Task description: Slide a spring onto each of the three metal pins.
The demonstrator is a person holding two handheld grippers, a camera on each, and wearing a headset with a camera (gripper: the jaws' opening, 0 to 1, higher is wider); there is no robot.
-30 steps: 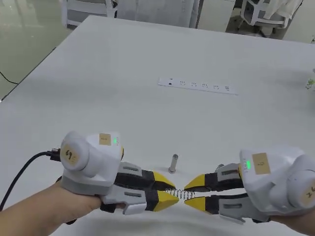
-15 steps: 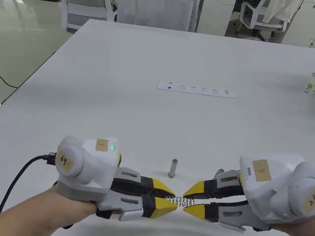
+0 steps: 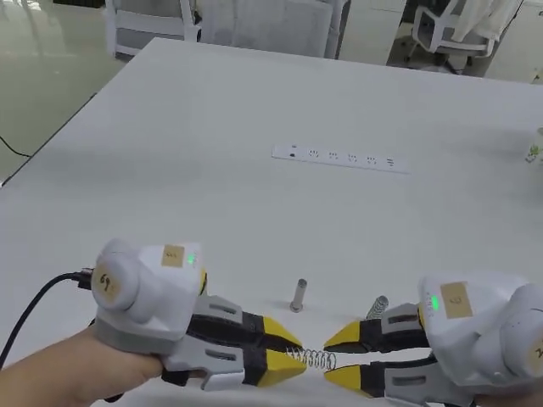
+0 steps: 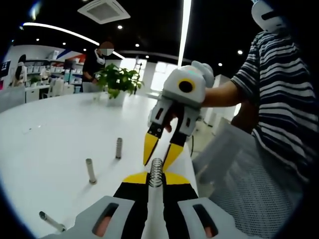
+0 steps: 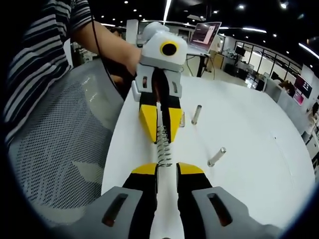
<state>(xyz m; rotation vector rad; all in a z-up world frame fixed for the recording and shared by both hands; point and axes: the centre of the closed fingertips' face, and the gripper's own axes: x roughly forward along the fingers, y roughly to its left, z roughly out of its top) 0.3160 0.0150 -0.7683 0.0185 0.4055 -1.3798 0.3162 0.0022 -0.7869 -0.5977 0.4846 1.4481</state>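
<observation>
Far left of the left gripper (image 3: 297, 358), a black cable (image 3: 34, 305) trailing off its rounded white plastic housing. Glossy yellow wedge jaws on black and grey shanks, closed on one end of a thin coiled-wire spring (image 3: 314, 359). Spring held level between the two tool tips, just above the table (image 3: 212, 127), its other end pinched in the matching yellow jaws of the right gripper (image 3: 328, 361). In the left gripper view, spring (image 4: 156, 172) straight ahead between own jaws (image 4: 156, 178), the opposing right gripper (image 4: 159, 158) nose to nose with it. Same arrangement in the right gripper view: own tips (image 5: 167, 167), coil (image 5: 163, 147), left gripper (image 5: 160, 132) beyond. Just past the jaw tips, a short dull-metal cylindrical pin (image 3: 299, 294) standing upright and bare; a second pin (image 3: 377, 305) right of it, close behind the right gripper, attitude hard to tell. A third pin (image 4: 51, 222) lying flat off to one side of the left jaws. Well beyond both grippers, a flat white power strip (image 3: 339, 158). Table smooth, matte, pale grey-white. Room: glossy floor, office chairs (image 3: 458, 25) past the far edge, a leafy potted plant (image 4: 117, 79), ceiling strip lights, grey mesh chair (image 5: 60, 134) beside a striped sleeve (image 5: 45, 35).
</observation>
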